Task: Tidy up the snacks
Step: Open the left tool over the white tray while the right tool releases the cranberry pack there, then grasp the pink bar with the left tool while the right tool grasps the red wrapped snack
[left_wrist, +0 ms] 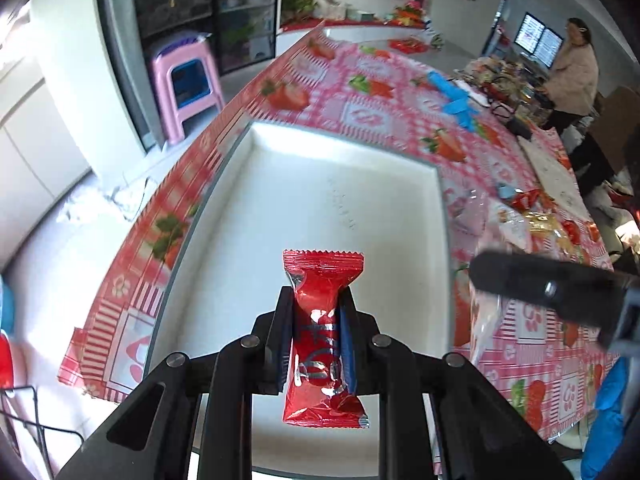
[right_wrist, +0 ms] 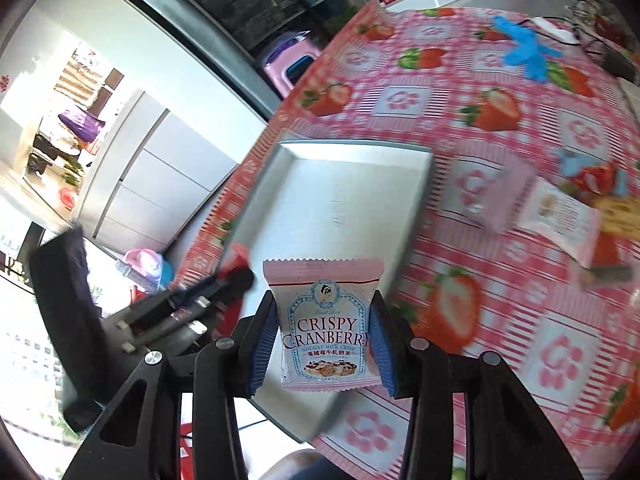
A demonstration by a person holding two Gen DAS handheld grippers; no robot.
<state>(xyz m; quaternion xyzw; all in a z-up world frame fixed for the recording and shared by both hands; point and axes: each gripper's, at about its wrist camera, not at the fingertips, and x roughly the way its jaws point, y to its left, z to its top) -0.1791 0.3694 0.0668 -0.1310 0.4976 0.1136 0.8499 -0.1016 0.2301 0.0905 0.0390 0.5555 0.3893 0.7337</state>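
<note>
Across the table [left_wrist: 372,92], a glossy pink check cloth printed with strawberries blurs toward its far end, where one person [left_wrist: 574,76] stands beside clutter too smeared to name. One white rectangular tray [left_wrist: 248,184] with a raised grey rim lies near the table's edge; its near end is cut off behind the tools. At three o'clock of the tray, loose wrappers [right_wrist: 560,212] lie in a blurred heap I cannot count. One pink plastic stool [left_wrist: 186,80] stands beyond. Right gripper [right_wrist: 324,344] clenches a pink crinkle-edged cranberry nougat packet [right_wrist: 326,324] above the tray's near edge. Left gripper [left_wrist: 316,344] pinches one shiny red candy [left_wrist: 322,332] over the tray's floor.
</note>
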